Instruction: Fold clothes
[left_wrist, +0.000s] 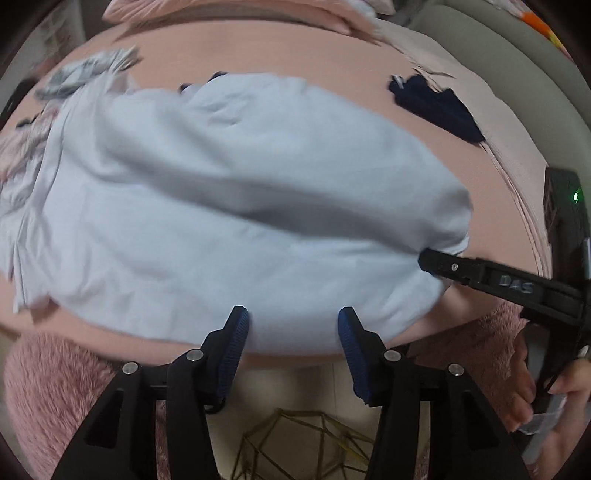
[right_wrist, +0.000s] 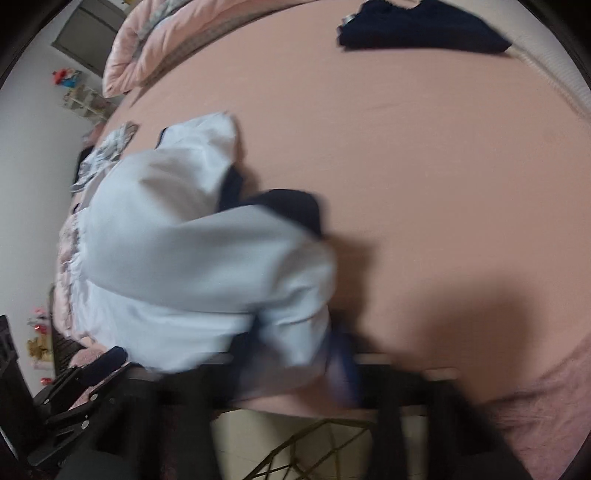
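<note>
A: While the pale blue garment (left_wrist: 229, 192) lies soft and creased on the bed (left_wrist: 332, 55), what about each hand-held gripper?
B: Left hand-held gripper (left_wrist: 293, 325) apart over its hem; right hand-held gripper (left_wrist: 424, 260) clamped on its corner. Smooth pink sheet, fuzzy pink blanket (left_wrist: 55, 387).

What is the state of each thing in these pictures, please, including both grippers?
Light blue garment: spread on the bed, wrinkled, near edge at the bed's front.
Left gripper: open, nothing pressed between its pads.
Right gripper: shut on the light blue garment's corner.
Dark navy garment: lying apart, far side of the bed.
Pink bed sheet: covers the bed, mostly smooth.
</note>
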